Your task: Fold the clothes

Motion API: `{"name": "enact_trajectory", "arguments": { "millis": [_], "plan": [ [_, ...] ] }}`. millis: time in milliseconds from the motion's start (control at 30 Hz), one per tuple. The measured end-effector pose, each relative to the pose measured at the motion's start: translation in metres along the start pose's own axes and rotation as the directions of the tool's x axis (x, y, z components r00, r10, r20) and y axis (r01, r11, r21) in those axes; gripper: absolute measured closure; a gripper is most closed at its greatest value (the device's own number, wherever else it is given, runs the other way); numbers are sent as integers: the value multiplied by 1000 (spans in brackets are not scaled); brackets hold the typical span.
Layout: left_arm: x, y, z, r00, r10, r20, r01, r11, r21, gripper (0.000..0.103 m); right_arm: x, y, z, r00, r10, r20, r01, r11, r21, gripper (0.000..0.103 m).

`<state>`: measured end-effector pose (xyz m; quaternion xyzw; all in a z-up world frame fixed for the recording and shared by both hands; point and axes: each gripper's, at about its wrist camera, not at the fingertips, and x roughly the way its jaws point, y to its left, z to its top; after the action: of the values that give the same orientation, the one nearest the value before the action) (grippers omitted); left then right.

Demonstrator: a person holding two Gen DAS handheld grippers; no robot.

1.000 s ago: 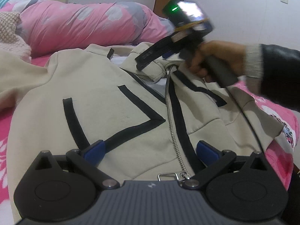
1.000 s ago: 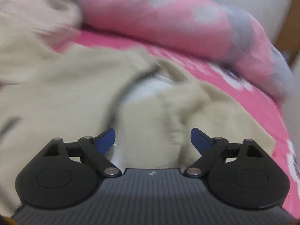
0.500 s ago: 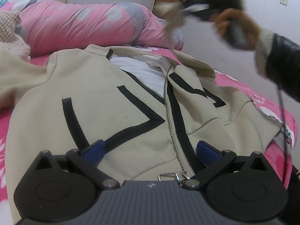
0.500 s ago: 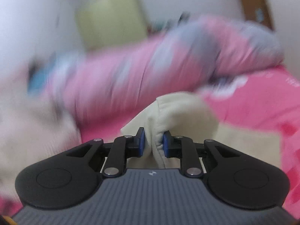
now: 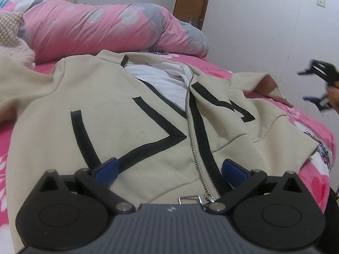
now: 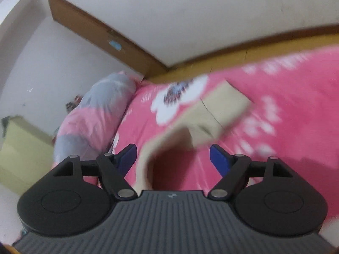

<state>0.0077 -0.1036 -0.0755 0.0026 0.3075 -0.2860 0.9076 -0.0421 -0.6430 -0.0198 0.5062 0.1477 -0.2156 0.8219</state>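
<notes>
- My left gripper (image 5: 169, 168): jaws spread wide, grasping nothing, hovering low over the hem of the beige jacket (image 5: 118, 114); blue pads sit on either side of the zipper (image 5: 193, 146), pull tab just in front of my body.
- My right gripper (image 6: 172, 158): jaws also released, nothing between them; view is motion-blurred. It shows far right in the left view, off the bed's edge.
- Jacket lies front-up on the pink bedsheet (image 5: 313, 122), black stripes across the chest, zipper partly open at the collar, white lining showing.
- Its sleeve (image 6: 214, 114) lies on the sheet beyond my right jaws.
- Pink quilt (image 5: 101, 27) rolled up behind the jacket; wooden door (image 5: 191, 2) beyond.
</notes>
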Motion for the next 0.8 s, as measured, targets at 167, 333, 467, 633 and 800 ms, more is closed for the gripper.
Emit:
{"name": "enact_trajectory", "arguments": {
  "millis": [167, 333, 467, 633, 800],
  "plan": [
    [-3, 0, 4, 1000, 9, -13, -9, 1000, -11, 0, -42, -1, -66, 972, 89, -218, -129, 976, -176, 26],
    [-12, -2, 14, 1000, 19, -20, -20, 999, -36, 3, -56, 7, -118, 944, 54, -325, -175, 917, -357, 26],
    [-16, -10, 26, 1000, 20, -10, -20, 1000, -11, 12, -53, 35, -124, 933, 105, -343, -254, 868, -426, 26],
    [-5, -7, 30, 997, -55, -46, 54, 998, -15, 39, -2, 108, -119, 901, 153, -406, -346, 818, -460, 27],
    [5, 4, 24, 991, -130, -40, 128, 991, -36, 42, 68, 186, -151, 898, 75, -433, -363, 682, -635, 29]
  ]
}}
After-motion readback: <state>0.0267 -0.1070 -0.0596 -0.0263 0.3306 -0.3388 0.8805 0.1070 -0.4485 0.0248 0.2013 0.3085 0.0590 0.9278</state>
